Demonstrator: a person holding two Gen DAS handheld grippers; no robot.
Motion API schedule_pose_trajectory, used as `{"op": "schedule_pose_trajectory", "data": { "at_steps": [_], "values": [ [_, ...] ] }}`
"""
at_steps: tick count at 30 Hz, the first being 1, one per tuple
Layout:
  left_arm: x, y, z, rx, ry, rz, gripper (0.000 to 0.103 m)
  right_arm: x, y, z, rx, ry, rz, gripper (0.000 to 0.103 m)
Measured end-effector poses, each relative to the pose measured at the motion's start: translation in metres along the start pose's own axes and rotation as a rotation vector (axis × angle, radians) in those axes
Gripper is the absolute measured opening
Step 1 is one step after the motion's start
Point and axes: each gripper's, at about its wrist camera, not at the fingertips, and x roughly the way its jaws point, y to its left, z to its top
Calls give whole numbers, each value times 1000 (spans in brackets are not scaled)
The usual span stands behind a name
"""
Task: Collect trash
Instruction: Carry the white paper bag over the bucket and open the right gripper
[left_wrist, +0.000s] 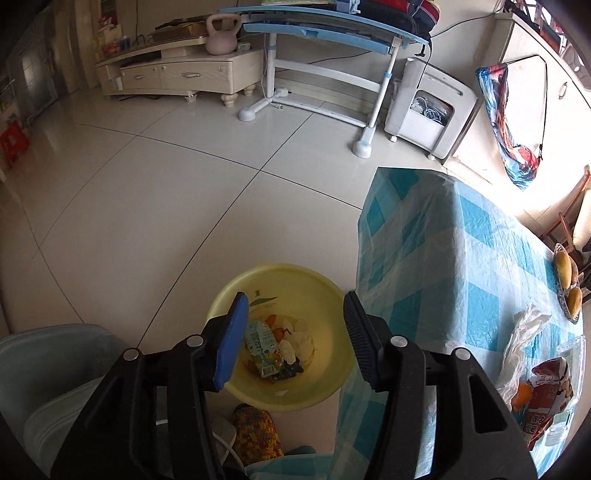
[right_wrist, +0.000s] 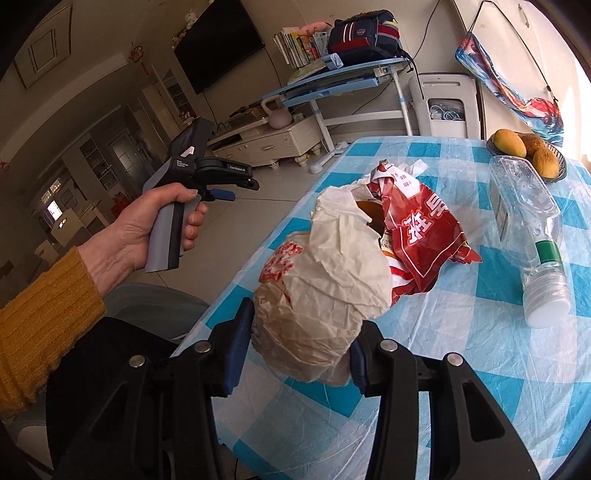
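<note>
**Trash bag in our right tongs, basin under our left**

Crumpled white plastic bag (right_wrist: 325, 295), printed in red, sits pinched between the fingers of our right gripper (right_wrist: 301, 354), bulging up and forward from the pads. Just beyond it, ahead of these tongs, a torn red snack wrapper (right_wrist: 417, 225) lies on the blue-checked tablecloth (right_wrist: 461, 387), touching the bag. Further right, a clear plastic bottle (right_wrist: 532, 229) lies on its side, cap end toward us, and past it a dish of mangoes (right_wrist: 524, 147) rests at the far table edge.

Off to the left of the right tongs we hold our left gripper (right_wrist: 236, 184) out over the floor, away from the table. Its fingers stand wide apart with nothing between them (left_wrist: 291, 332). Directly below and ahead of them a yellow basin (left_wrist: 280, 332) sits on the tiles beside the table, holding a green drink carton (left_wrist: 262, 347), white tissues (left_wrist: 299, 343) and orange scraps.
</note>
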Motion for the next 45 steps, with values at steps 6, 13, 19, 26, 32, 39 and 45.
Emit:
{"op": "schedule_pose_trajectory", "data": {
  "at_steps": [6,13,19,26,32,39,45],
  "values": [
    [-66,21,0,-158,-169,-69,58,8,5,12,0,-2,7,46],
    [-119,29,-6,-247,-352,-74,68,31,34,44,-81,-10,35,46],
    [-142,47,-2,-313,-439,-36,74,67,56,72,-142,-4,49,46],
    [-160,62,-1,-360,-515,23,77,113,77,101,-199,10,57,46],
    [-180,63,-1,-359,-613,100,81,172,82,133,-181,33,50,61],
    [-184,67,4,-370,-619,110,83,177,72,114,-126,65,50,64],
    [-182,49,4,-302,-617,114,85,144,63,87,-109,54,34,64]
  ]
}}
